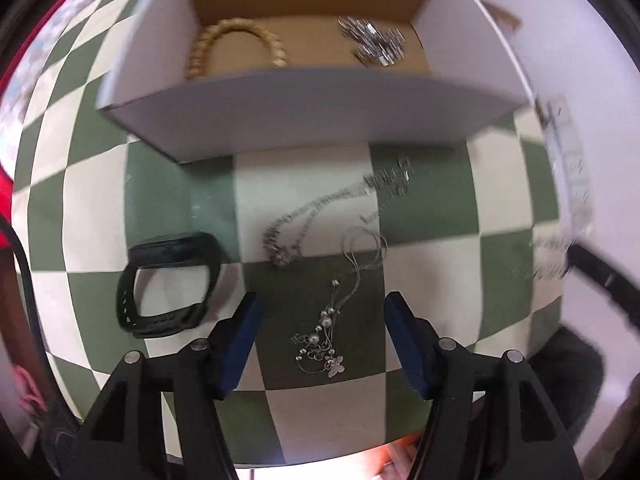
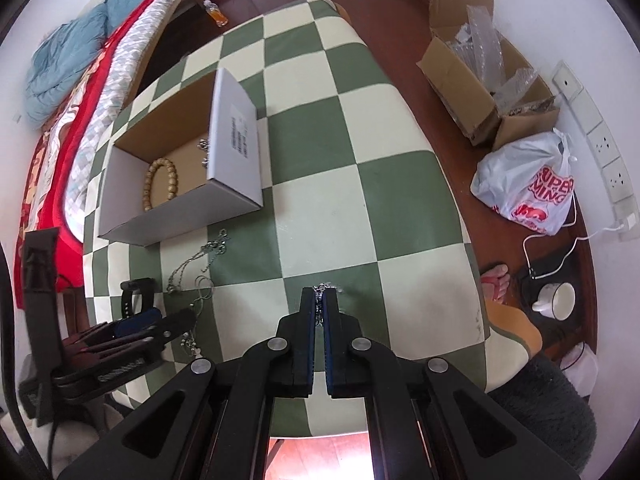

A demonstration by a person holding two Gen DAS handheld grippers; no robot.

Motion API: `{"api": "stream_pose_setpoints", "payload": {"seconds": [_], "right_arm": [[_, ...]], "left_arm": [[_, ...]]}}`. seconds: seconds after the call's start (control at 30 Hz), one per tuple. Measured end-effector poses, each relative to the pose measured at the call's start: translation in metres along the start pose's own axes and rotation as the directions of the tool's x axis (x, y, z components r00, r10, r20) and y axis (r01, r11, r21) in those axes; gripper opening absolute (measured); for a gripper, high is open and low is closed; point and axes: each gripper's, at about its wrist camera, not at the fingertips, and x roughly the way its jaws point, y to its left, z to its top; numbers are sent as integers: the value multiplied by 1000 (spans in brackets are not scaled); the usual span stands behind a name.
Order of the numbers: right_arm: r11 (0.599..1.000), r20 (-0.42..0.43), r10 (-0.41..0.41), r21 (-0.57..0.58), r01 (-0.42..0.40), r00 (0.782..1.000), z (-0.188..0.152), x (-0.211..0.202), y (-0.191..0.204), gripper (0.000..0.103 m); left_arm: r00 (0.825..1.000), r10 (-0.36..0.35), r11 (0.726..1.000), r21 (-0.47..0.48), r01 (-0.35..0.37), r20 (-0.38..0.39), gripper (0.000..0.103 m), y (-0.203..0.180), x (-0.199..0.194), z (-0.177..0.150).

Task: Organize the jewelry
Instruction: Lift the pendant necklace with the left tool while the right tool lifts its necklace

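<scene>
Checkered counter (image 1: 304,184) carries our pearl necklace (image 1: 328,332) between the open left tongs (image 1: 320,312), running toward twelve o'clock, while our right tongs (image 2: 320,294) pinch a silver chain (image 2: 320,289).

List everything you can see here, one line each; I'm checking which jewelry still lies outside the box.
box: one, white outside, brown inside, on checked cloth
bead bracelet: one, tan, in box
metal piece: one, silver, in box
watch: one, black, on cloth
chain necklace: one, silver, on cloth before box
pendant necklace: one, silver with beads, between left fingers
cardboard carton: one, brown, on floor
plastic bag: one, white and red, on floor
cup: one, white, on floor
left gripper: open
right gripper: shut on a silver chain
</scene>
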Motion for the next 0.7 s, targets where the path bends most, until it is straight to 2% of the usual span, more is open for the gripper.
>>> {"api": "stream_pose_setpoints", "payload": {"seconds": [0.07, 0.1, 0.13, 0.17, 0.2, 0.37, 0.53, 0.6, 0.7], "right_arm": [[1000, -4, -4, 12, 4, 1000, 2, 3, -3, 3], [1000, -5, -5, 16, 5, 1000, 3, 4, -5, 3], [1000, -5, -5, 19, 5, 1000, 3, 5, -5, 3], [1000, -4, -6, 21, 6, 1000, 4, 5, -6, 3], [1000, -3, -7, 21, 7, 1000, 4, 5, -6, 3], [1000, -2, -3, 15, 3, 1000, 6, 7, -3, 3], [1000, 6, 10, 14, -10, 1000, 4, 4, 0, 3], [1000, 13, 16, 11, -16, 1000, 3, 0, 1, 3], [1000, 20, 24, 10, -24, 1000, 3, -5, 2, 3]], "left_arm": [[999, 53, 998, 43, -53, 5, 59, -10, 3, -2], [997, 71, 996, 52, -71, 10, 54, -12, 4, -3], [995, 96, 993, 63, -98, 28, 34, -15, 3, -5], [994, 92, 993, 73, -96, 57, 15, -16, 0, -7], [995, 85, 993, 76, -88, 50, 0, -17, 0, -9], [993, 69, 996, 49, -74, 92, 0, -16, -6, -21], [984, 16, 1000, 17, -19, 176, 0, -7, -40, -31], [981, -18, 1000, 10, 16, 194, 0, -1, -52, -35], [982, -115, 992, -30, 121, 150, 0, 16, -52, -25]]}}
